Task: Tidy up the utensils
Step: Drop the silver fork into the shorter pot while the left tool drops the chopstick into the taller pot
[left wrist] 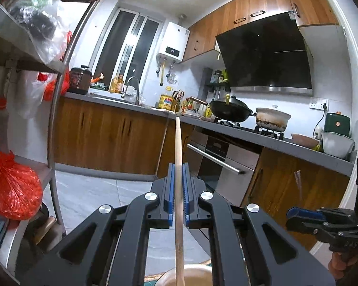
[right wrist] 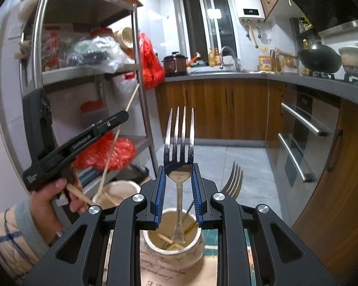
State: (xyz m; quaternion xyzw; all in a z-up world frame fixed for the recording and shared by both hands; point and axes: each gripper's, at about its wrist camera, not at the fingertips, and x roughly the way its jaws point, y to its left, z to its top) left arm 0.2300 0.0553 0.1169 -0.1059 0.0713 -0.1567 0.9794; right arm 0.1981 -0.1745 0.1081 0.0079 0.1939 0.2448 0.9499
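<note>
Left tongs (left wrist: 178, 190): I saw the blue pads clenched on a single wooden chopstick (left wrist: 178, 166), which ran straight forward between them toward the counter (left wrist: 140, 106). Its lower end dropped toward the rim of a pale jar (left wrist: 186, 275) at the bottom edge of that view.

Right tongs (right wrist: 178, 190): pads pressed on the shoulders of a steel fork (right wrist: 179, 157), tines up, handle hanging down into the mouth of a cream jar (right wrist: 173, 245). That jar already held a second fork (right wrist: 232, 181) leaning right, plus some wooden sticks. It stood on a printed mat (right wrist: 179, 276).

Around: steel shelf rack (right wrist: 88, 71) with red bags (right wrist: 150, 62) to the left; wood cabinets, an oven (left wrist: 222, 164) and a wok (left wrist: 230, 110) on the stove ahead and right. Nothing stood between the fork and its jar.

View differences: the right camera showed the left tongs from the side, the hand (right wrist: 52, 195) and checked sleeve (right wrist: 9, 228) holding them, and a second cream jar (right wrist: 118, 194) with chopsticks beneath them. The left camera caught only the blurred tip of the right tongs at its lower right edge; I couldn't read their grip there.
</note>
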